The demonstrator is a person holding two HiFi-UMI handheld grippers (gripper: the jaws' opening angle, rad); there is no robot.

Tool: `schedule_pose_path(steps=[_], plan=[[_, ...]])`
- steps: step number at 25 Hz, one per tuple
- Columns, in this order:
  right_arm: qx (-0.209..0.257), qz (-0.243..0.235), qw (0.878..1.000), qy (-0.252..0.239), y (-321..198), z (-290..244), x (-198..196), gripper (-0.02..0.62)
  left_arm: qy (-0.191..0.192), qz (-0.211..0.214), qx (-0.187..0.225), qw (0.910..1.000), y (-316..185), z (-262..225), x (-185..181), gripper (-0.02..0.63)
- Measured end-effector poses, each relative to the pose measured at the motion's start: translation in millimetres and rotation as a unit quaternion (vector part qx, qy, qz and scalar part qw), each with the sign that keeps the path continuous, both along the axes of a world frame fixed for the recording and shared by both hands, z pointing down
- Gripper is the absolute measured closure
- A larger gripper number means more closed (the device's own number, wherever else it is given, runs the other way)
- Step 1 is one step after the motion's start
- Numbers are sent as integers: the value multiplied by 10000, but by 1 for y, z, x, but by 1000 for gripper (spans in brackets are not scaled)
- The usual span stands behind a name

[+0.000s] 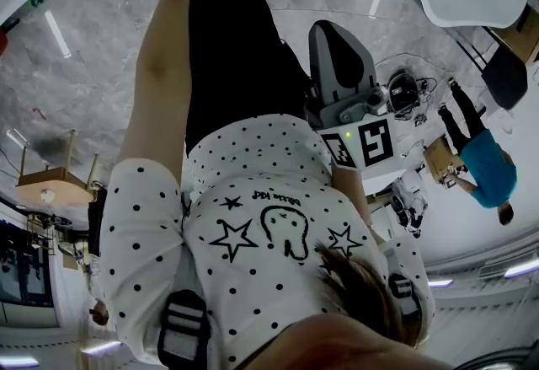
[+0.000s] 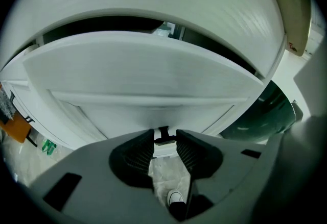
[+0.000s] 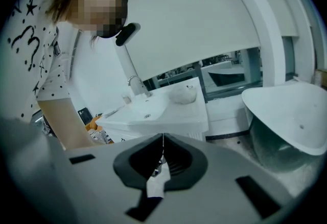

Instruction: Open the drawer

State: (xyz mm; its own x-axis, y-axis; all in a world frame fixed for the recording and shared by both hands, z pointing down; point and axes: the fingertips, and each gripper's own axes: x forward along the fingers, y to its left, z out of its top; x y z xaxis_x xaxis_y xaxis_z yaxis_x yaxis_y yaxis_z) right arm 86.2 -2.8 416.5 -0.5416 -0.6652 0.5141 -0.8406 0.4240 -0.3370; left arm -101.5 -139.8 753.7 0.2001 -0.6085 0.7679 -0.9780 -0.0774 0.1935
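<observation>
Drawer (image 2: 153, 80) contents unseen, small handle (image 2: 163, 132) between parted left tongs (image 2: 164, 139) tips

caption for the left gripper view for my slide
Open fingers of the left gripper straddle the small black handle on the white drawer.

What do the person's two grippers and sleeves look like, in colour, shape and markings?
The left gripper and the right gripper have grey bodies with black ribbed pads. Each carries a white cube with black square markers. The sleeves are short, white with black dots.
</observation>
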Motion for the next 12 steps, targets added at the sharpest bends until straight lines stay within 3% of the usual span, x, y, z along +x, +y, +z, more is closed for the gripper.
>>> schedule_pose_path(steps=[12], plan=[[-73, -69, 9999, 45, -6, 5, -10, 581, 23, -105, -15, 9999, -3, 7, -1, 466]])
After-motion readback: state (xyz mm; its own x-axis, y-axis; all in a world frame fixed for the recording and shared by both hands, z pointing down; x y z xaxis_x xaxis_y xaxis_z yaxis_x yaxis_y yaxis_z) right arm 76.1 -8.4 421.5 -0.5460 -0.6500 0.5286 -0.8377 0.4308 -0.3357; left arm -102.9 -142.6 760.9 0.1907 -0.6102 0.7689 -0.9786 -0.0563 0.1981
